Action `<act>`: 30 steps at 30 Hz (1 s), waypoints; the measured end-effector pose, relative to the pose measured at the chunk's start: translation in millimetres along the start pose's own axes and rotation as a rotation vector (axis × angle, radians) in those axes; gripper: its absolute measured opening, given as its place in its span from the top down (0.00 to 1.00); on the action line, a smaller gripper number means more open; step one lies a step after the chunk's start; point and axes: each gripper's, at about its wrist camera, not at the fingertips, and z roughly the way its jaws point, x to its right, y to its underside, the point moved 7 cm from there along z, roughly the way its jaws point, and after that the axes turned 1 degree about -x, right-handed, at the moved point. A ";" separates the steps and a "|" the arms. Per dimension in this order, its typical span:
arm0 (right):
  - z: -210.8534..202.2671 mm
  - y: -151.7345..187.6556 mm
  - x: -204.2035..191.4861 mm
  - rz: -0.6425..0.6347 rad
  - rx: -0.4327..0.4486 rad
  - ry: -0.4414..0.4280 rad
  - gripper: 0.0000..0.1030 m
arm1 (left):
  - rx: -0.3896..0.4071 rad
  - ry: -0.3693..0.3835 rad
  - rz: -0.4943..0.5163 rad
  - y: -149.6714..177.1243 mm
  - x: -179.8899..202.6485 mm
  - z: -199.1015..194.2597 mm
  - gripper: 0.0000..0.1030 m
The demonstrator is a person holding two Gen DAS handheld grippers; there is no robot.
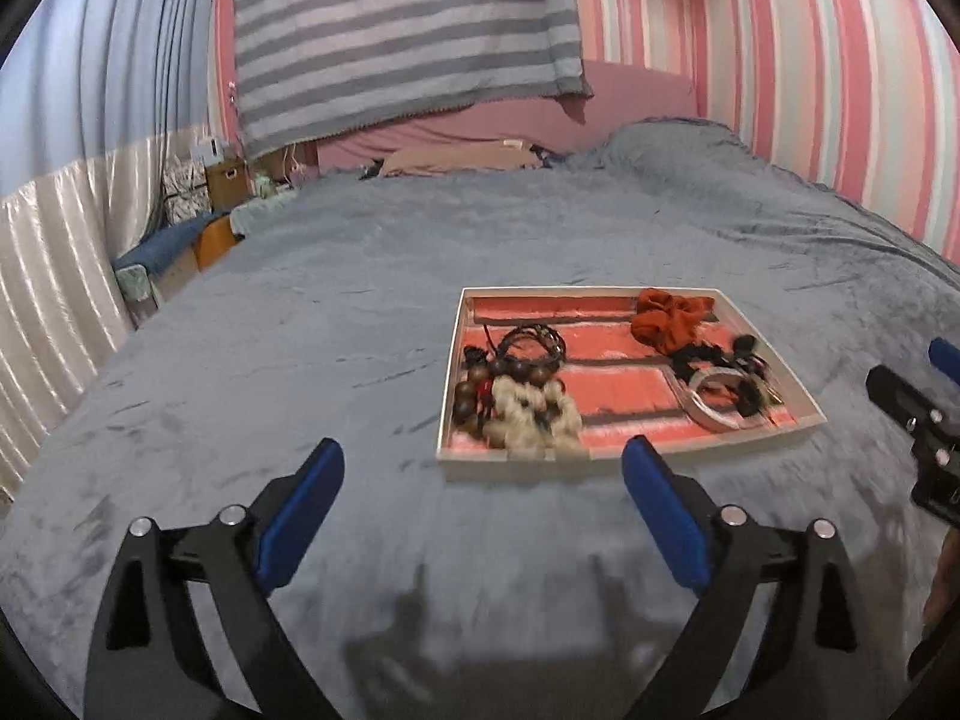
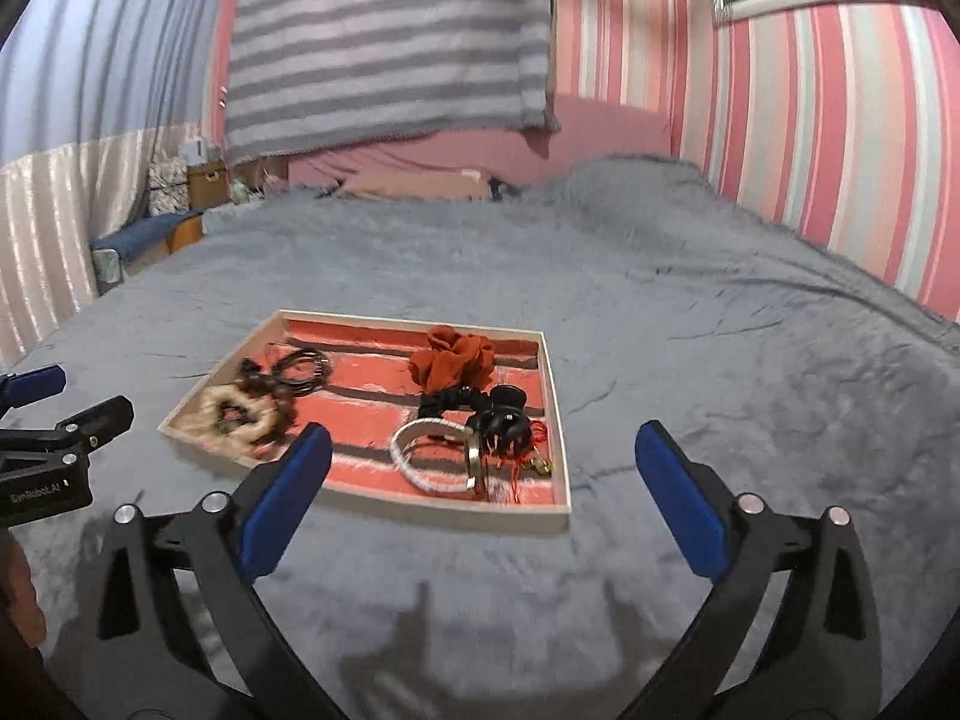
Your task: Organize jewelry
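Across the whole bed (image 1: 420, 276), which has a grey plush blanket over it, pretty much the only thing sitting out is the flat tray (image 1: 447, 396) with the pinkish-red lining and shallow divided slots, roughly mid-bed. Everything jewelry-ish already lies inside it. On one side is the heap of chunky cream and brown beads (image 1: 522, 408) with a coil of dark bangles (image 1: 534, 342) just behind. On the other side sit the rust-coloured scrunchie (image 2: 453, 363), a black claw clip (image 2: 501, 420) and a white cord bracelet (image 2: 420, 456), with some red thread tangled beside it.

Both tools hang above the blanket on the near side of the tray, touching nothing. The left gripper (image 1: 483, 492) has its blue fingers spread wide with nothing between them, and the right gripper (image 2: 483, 480) is the same, wide and empty.

To me it looks like they're between pickups, or maybe done. If more sorting is coming, I'd go at the bead pile from directly above and take one strand at a time, since those loops look ready to snag each other. Same with the clip and red thread: pinch the clip body, lift slowly, and watch whether the thread drags along.
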 end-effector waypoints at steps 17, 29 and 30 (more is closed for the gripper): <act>-181.1 94.7 -0.1 0.027 -0.025 -0.046 0.04 | 0.117 -0.039 -0.070 106.5 0.1 -204.4 0.04; -246.8 123.1 2.3 0.051 0.041 -0.016 0.04 | 0.181 -0.015 -0.139 120.4 3.4 -266.6 0.04; -247.6 122.4 2.3 0.052 0.043 -0.014 0.04 | 0.191 -0.023 -0.136 120.2 4.6 -269.9 0.04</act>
